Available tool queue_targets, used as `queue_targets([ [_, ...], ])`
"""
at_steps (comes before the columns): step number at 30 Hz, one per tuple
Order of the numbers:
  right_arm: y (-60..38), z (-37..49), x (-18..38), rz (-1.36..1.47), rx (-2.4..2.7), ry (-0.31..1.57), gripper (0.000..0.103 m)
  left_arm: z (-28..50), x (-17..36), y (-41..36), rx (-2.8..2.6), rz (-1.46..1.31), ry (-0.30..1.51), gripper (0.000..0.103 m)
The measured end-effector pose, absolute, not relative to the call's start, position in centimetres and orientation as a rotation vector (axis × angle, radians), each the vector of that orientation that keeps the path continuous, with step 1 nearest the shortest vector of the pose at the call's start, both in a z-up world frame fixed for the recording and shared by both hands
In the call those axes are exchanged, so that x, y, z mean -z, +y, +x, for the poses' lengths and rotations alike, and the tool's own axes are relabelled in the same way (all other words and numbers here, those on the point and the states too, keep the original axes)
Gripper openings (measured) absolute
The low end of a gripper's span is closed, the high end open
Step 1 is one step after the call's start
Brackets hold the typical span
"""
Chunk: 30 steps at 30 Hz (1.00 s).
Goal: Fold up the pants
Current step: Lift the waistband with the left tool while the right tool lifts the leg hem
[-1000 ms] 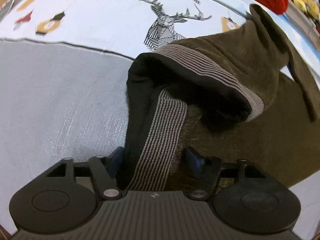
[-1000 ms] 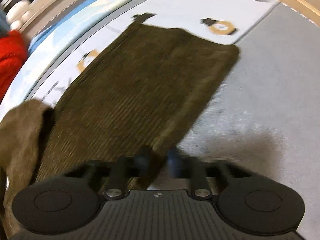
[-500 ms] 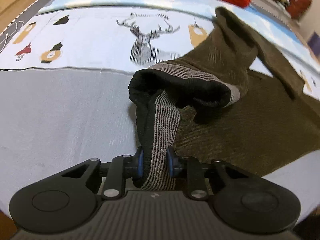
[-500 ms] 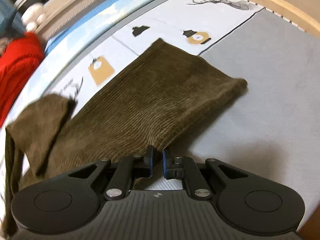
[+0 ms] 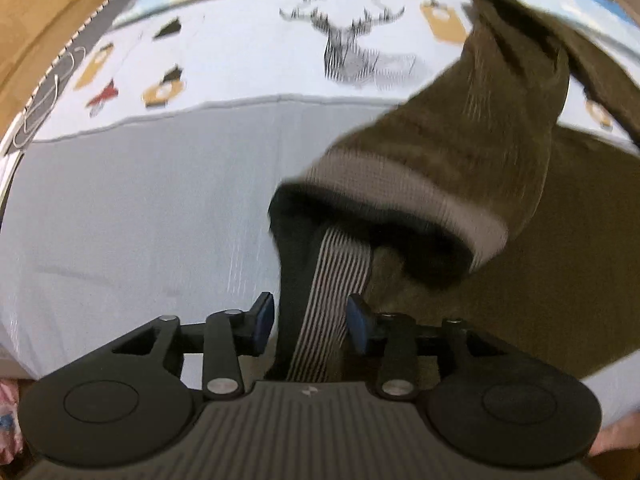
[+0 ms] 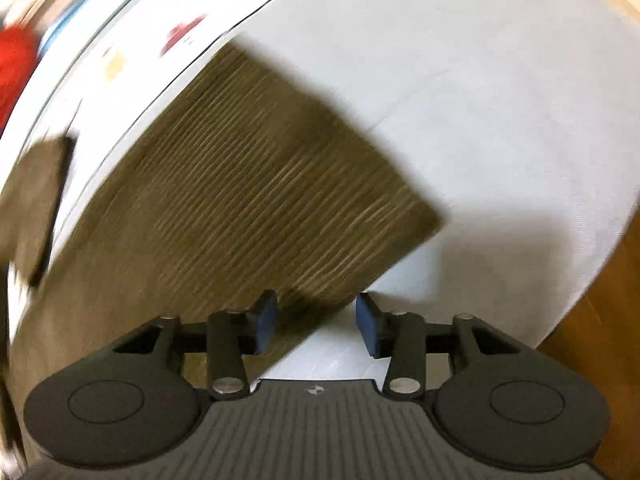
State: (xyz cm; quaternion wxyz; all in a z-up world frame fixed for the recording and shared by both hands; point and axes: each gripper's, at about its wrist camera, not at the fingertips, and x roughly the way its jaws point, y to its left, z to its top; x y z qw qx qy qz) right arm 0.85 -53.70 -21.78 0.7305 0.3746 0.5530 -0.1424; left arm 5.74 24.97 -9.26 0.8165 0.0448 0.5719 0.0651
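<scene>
Olive-brown corduroy pants (image 5: 460,148) lie on a grey and white patterned bed cover (image 5: 140,208). In the left wrist view my left gripper (image 5: 311,322) is open, its blue pads apart on either side of the striped grey waistband (image 5: 332,288), which hangs between them. In the right wrist view my right gripper (image 6: 316,322) is open, with the corner of the flat trouser leg (image 6: 248,200) lying between and just ahead of its pads. The picture is motion-blurred.
The cover carries a deer print (image 5: 352,52) and small coloured motifs. A red cloth (image 6: 14,64) lies at the far left edge. Wooden floor (image 6: 600,352) shows past the bed edge at the right, and wood (image 5: 36,12) at the far left.
Both grippers were shut on the cloth half a second ago and have opened. The right view has swung, and the trouser leg now lies flat on the cover.
</scene>
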Motion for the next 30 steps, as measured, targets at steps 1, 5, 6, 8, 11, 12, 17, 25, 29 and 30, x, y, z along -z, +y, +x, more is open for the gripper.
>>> queue_targets([
  [1,-54.0,0.8,22.0,0.831,0.337,1.204,0.045,6.0,9.0,24.8,-0.143,0.084,1.2,0.049],
  [5,-54.1,0.8,22.6,0.819,0.39,1.18,0.022,6.9,7.6,23.6,-0.149,0.054,1.133,0.051],
  [6,-53.9,0.9,22.4,0.8,0.401,1.174,0.009,7.3,7.4,23.2,-0.146,0.05,1.119,0.051],
  [8,-54.3,0.7,22.0,0.8,0.417,1.167,0.007,7.9,6.7,22.3,-0.14,0.048,1.089,0.051],
  [11,-54.7,-0.7,21.8,0.839,0.498,1.176,0.006,9.0,5.8,20.4,-0.127,0.047,1.041,0.051],
  [12,-54.8,-1.0,21.9,0.846,0.519,1.182,0.006,9.3,5.6,19.9,-0.118,0.044,1.032,0.051],
  [17,-54.6,-1.2,22.1,0.832,0.563,1.168,0.008,10.5,5.4,17.2,-0.031,0.054,1.017,0.051],
  [25,-52.2,0.1,16.5,0.521,0.744,0.978,0.035,10.5,8.3,11.9,0.167,0.222,1.071,0.062],
  [29,-47.7,2.7,14.3,0.508,0.559,0.873,0.035,10.3,11.0,9.6,0.253,0.364,1.118,0.067],
  [30,-45.9,3.6,14.0,0.497,0.484,0.862,0.035,10.3,11.6,9.1,0.26,0.409,1.124,0.067],
])
